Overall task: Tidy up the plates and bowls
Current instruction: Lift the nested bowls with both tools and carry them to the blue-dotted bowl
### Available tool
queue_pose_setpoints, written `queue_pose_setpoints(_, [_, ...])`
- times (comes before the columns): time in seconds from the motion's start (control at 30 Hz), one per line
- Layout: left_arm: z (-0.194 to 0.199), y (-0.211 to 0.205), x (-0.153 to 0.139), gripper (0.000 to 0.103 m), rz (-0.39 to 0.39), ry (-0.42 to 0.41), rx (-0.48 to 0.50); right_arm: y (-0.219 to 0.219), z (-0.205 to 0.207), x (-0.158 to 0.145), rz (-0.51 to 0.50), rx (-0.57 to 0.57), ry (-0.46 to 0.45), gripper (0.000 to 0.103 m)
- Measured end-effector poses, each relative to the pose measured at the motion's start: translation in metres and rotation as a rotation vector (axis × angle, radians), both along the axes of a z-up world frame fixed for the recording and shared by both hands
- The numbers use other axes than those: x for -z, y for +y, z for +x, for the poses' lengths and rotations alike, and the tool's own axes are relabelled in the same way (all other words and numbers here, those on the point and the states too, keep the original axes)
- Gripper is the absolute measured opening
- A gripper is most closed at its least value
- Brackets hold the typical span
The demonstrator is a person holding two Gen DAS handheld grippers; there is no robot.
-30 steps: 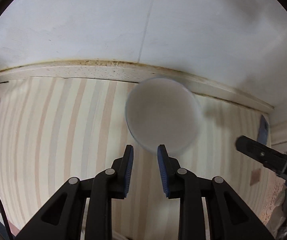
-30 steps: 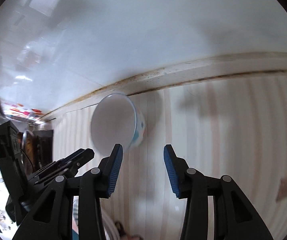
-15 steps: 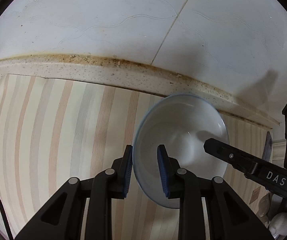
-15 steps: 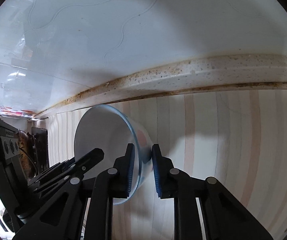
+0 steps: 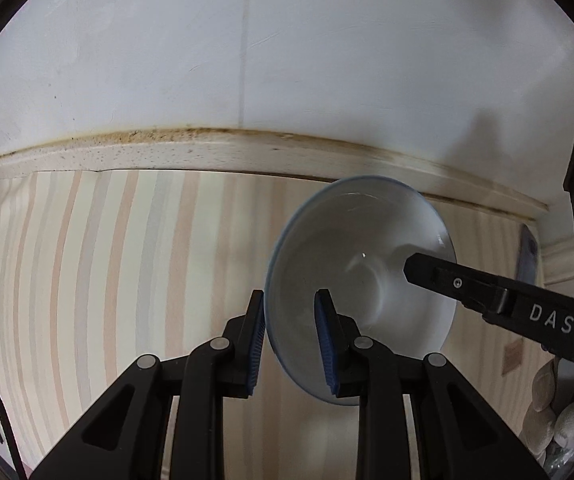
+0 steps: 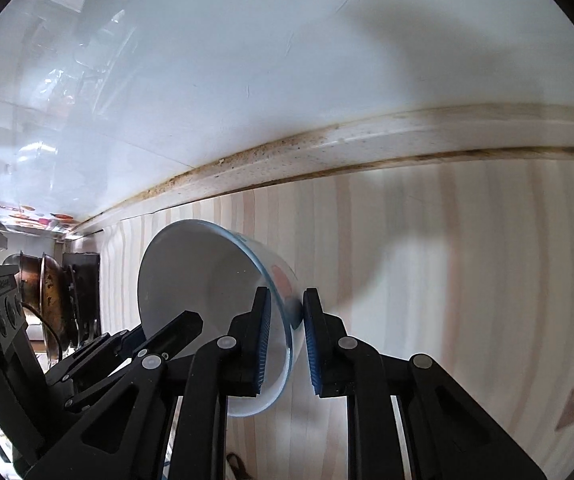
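Above the striped worktop [image 5: 99,280], close to its pale back edge strip [image 5: 191,152] and the white wall [image 5: 247,48], we hold a single white bowl [image 5: 351,248] with a thin blue rim, tilted on its side so that its hollow faces the left wrist camera. On the left, our left gripper [image 5: 289,336] has its blue-padded fingers [image 5: 257,340] drawn narrow across the bowl's near rim, one pad outside the wall and one inside; whether both pads press on it we cannot tell, as a slim gap shows by the outer pad. Farther right in that view, one black finger of the other tool, lettered DAS, reaches into the bowl's hollow.

From the right wrist camera, the same bowl [image 6: 207,276] shows a red and blue print on its outer wall. Our right gripper [image 6: 285,340] pinches the rim on the bowl's far side, its fingers [image 6: 311,344] narrow, with the wall between them. At the far left of this view a dark copper-coloured pot [image 6: 53,300] stands blurred at the edge. The bowl's shadow falls on the worktop to the right.
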State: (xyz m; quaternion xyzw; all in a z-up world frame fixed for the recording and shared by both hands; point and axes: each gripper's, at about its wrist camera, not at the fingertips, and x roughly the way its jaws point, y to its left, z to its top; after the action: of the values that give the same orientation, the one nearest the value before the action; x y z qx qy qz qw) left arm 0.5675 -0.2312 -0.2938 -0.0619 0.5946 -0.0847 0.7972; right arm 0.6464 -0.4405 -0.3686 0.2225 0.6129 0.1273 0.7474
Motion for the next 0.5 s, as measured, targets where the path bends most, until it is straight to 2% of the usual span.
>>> queue_pose_setpoints(0.23, [-0.038, -0.009, -0.036, 0.022, -0.028, -0.037, 0.055, -0.017, -0.058, -0.041, -0.009, 0.033, -0.033, 0.018])
queue_pose_setpoints(0.5, [-0.103, -0.035, -0.064, 0.022, -0.044, -0.058, 0.146, -0.042, -0.15, -0.077, -0.016, 0.092, -0.051, 0.018])
